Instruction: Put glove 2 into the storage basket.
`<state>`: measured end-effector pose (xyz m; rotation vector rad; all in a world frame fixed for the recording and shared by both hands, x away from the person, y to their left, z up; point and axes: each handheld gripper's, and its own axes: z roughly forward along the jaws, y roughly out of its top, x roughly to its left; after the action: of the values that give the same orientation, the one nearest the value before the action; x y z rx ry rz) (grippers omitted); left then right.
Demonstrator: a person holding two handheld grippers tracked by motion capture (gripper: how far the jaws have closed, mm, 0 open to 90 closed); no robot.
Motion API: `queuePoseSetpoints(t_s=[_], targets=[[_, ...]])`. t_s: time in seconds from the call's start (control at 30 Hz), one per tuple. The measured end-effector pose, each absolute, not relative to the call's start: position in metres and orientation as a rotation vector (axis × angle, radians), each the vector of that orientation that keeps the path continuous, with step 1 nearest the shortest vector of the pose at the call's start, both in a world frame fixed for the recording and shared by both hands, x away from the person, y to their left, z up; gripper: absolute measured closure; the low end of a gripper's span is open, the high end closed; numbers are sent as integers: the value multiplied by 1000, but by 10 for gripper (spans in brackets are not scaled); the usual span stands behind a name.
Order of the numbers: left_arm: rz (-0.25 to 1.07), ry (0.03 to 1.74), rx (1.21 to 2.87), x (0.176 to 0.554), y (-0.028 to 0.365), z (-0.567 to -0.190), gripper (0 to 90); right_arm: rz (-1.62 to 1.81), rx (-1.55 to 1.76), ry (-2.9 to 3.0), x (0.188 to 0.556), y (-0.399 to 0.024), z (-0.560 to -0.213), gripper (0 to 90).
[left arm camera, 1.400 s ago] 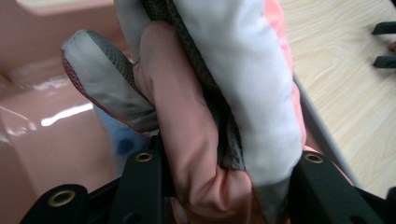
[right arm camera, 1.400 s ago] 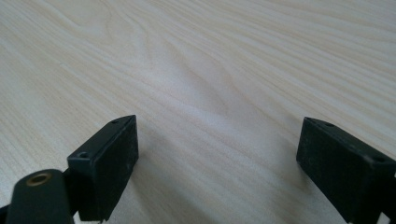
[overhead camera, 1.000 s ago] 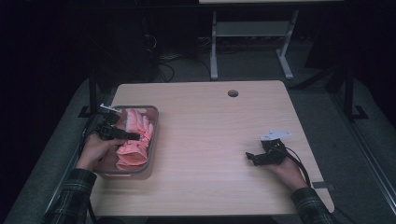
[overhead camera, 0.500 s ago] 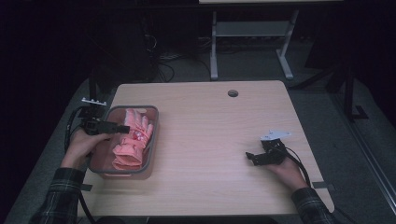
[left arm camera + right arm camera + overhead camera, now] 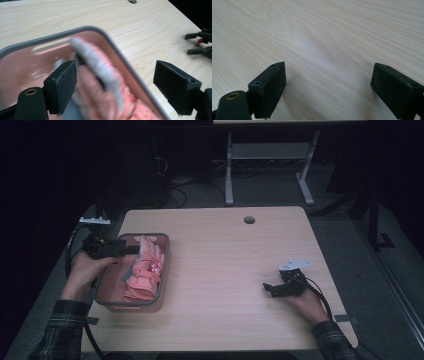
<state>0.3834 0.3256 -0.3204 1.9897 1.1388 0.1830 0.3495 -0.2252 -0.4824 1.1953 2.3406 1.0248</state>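
A grey-rimmed pink tray (image 5: 164, 270) sits at the table's left side and holds pink and white cloth (image 5: 145, 270). My left gripper (image 5: 132, 249) hovers over the tray's far left part, jaws wide apart with nothing between them. In the left gripper view the cloth (image 5: 100, 82) lies below and between the open jaws (image 5: 115, 90), blurred, inside the tray (image 5: 50, 37). My right gripper (image 5: 267, 289) rests low at the table's right side, open over bare wood (image 5: 329, 50), its two pads (image 5: 269, 85) far apart.
The wooden table (image 5: 225, 250) has a round cable hole (image 5: 249, 220) near its far edge. A white metal frame (image 5: 265, 165) and cables stand on the dark floor behind. The other gripper (image 5: 200, 43) appears far off in the left gripper view.
My left gripper has drawn back and to the left, from over the cloth in the tray's middle to the tray's far left edge. The right gripper has stayed put.
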Motion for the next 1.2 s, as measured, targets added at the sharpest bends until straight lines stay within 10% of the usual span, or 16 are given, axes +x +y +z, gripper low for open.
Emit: queuePoseSetpoints(t_s=[1.2], targets=[[209,778,2175,346,145,-390,184,1024,1188,2339,350,-225,-482,121]])
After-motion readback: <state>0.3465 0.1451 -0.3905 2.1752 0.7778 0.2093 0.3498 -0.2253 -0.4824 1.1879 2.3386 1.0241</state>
